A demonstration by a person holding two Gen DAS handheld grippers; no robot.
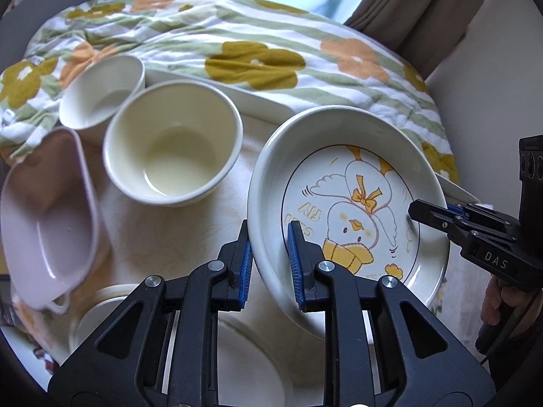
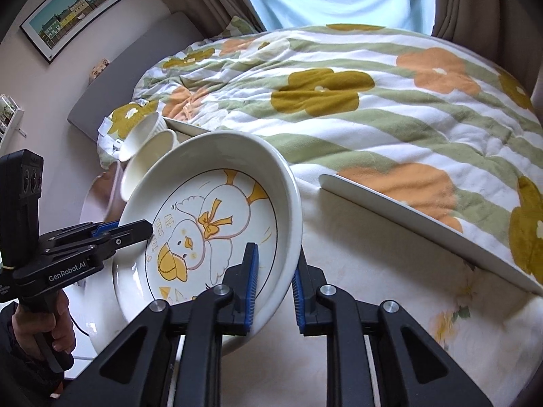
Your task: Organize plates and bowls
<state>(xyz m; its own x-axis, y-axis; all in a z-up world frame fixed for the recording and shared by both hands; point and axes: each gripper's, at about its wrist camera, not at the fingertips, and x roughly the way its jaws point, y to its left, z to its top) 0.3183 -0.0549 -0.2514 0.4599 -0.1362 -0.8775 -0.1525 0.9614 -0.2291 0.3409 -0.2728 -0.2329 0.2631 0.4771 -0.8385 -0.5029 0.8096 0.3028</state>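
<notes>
A deep white plate with a yellow duck drawing [image 1: 353,203] is held up off the table, tilted, between both grippers. My left gripper [image 1: 269,264] is shut on its left rim. My right gripper [image 2: 275,278] is shut on its right rim, and the plate fills the left of that view [image 2: 210,224]. The right gripper also shows in the left wrist view [image 1: 441,217], and the left gripper in the right wrist view [image 2: 129,232]. A cream bowl [image 1: 173,146], a smaller white bowl [image 1: 101,91] and a pink handled dish [image 1: 47,217] stand at the left.
White plates [image 1: 244,356] lie under my left gripper. The table has a pale floral cloth [image 2: 390,305] and a raised white edge [image 2: 407,224]. A flowered quilt [image 2: 373,101] lies on the bed behind it. A person's hand [image 2: 40,332] holds the left gripper's handle.
</notes>
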